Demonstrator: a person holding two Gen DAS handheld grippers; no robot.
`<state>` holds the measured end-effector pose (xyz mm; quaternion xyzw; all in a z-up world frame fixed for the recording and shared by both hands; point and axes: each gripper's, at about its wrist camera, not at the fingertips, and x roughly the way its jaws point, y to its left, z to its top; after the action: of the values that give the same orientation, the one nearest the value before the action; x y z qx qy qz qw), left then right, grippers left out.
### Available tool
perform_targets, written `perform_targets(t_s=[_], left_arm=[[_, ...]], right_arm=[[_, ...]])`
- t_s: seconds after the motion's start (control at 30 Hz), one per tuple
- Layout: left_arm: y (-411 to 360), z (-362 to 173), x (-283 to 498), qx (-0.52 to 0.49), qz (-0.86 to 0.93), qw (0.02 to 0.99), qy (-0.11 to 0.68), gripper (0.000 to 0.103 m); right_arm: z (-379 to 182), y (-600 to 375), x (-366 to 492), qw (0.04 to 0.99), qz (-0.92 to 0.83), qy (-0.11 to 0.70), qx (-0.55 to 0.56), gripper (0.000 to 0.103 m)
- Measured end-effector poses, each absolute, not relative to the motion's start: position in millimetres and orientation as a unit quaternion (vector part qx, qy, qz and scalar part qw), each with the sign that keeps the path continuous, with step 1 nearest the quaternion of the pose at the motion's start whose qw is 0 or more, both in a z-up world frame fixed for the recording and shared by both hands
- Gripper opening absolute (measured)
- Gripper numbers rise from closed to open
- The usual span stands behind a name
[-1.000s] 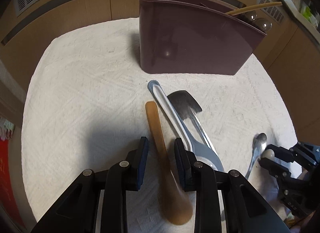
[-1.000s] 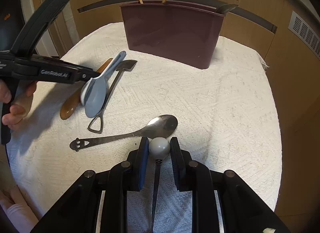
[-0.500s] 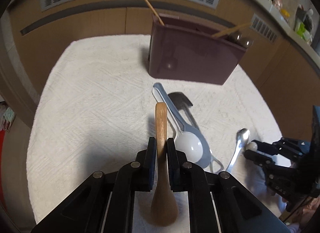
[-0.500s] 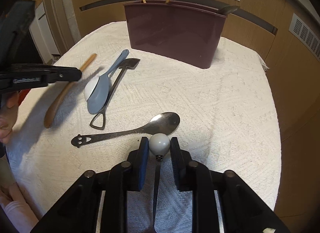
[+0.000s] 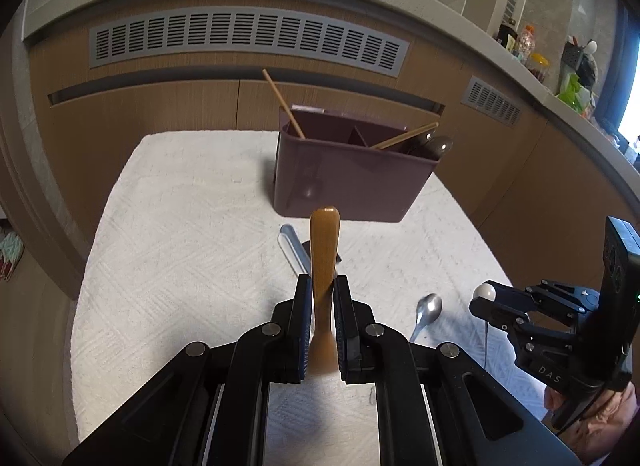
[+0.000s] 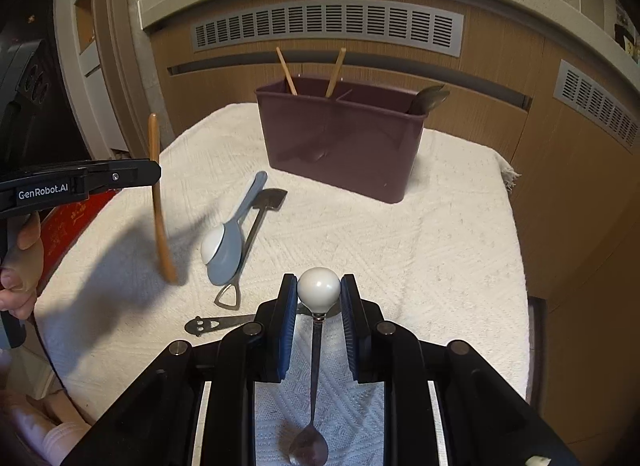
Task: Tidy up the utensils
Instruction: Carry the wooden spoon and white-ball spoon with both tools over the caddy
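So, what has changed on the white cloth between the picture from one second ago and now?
The left gripper closed on the brown wooden spoon and lifted it off the white cloth. The right gripper, shut on the small metal spoon with a white ball end, raised it too. The blue-grey plastic spoon, flat metal utensils and maroon plastic holder stayed in place.

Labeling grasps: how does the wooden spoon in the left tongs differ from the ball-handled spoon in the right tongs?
The wooden spoon is plain wood, gripped mid-handle; the ball-handled spoon is thin metal, gripped by its white ball. The wooden spoon is much broader. Both hang bowl-down, clear of the cloth.
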<state>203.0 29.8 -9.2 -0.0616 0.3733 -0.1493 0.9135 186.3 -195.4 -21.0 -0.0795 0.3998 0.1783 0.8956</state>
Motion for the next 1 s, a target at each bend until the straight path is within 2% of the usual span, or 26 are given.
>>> perform_targets(t_s=[0.67, 0.8, 1.0], left_arm=[[26.1, 36.6, 192.4, -0.05, -0.16, 0.933, 0.317, 0.011], [23.1, 72.8, 201.9, -0.044, -0.174, 0.943, 0.281, 0.011], [18.6, 156.3, 228.5, -0.024, -0.181, 0.966, 0.185, 0.011]], right_arm=[[21.0, -202.4, 190.7, 0.915, 0.186, 0.355, -0.053, 0.019], [63.0, -202.1, 199.4, 0.928, 0.201, 0.311, -0.043, 0.019], [168.4, -192.1, 227.8, 0.955, 0.205, 0.198, -0.077, 0.019]])
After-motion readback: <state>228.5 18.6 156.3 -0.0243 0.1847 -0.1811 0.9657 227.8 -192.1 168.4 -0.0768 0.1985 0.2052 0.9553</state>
